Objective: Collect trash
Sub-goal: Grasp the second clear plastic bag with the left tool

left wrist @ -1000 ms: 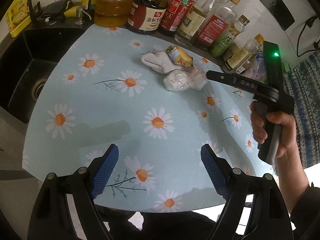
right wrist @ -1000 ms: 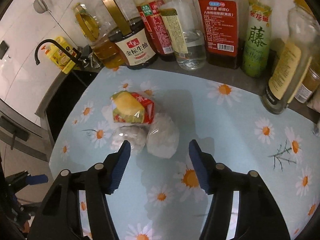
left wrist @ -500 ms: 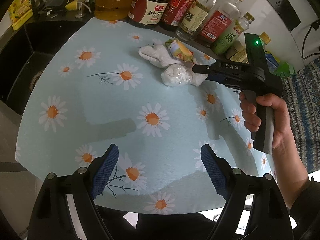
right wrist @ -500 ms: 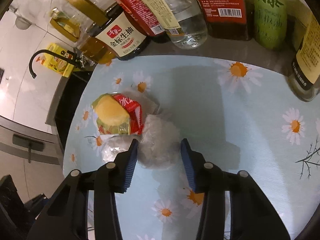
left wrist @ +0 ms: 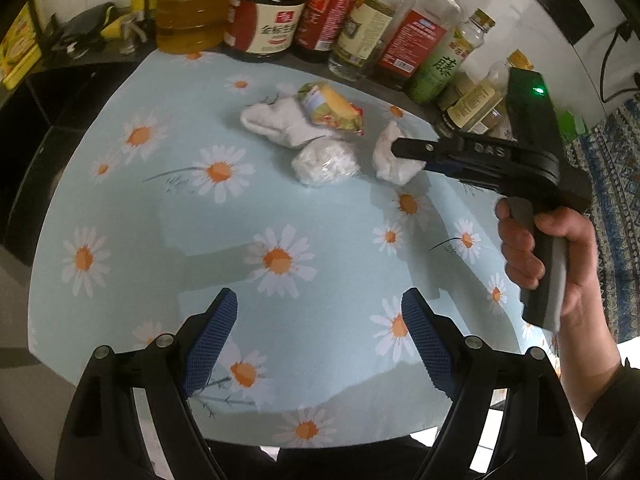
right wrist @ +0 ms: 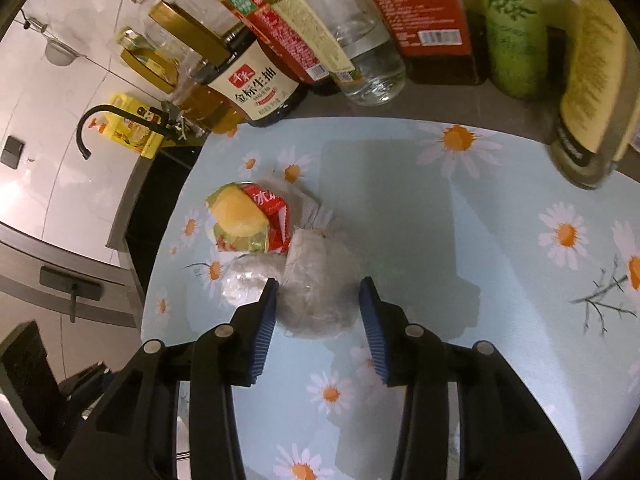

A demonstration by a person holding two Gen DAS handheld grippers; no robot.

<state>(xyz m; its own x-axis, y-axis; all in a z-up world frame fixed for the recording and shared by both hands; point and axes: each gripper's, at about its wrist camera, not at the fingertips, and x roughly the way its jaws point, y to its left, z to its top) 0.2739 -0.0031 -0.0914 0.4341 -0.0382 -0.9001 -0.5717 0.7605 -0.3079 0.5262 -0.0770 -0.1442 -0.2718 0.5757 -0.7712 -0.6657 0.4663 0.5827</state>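
Crumpled wrapper between right gripper pads, contact unclear, its base hidden, left gripper spread wide

We read 金标生抽 on the soy bottle, under a red 千禾 mark, and again on its label from the left wrist. The green bottle bears 藤 (also legible at). The right gripper carries "DAS". The snack wrapper shows 水; its remaining characters are unreadable.
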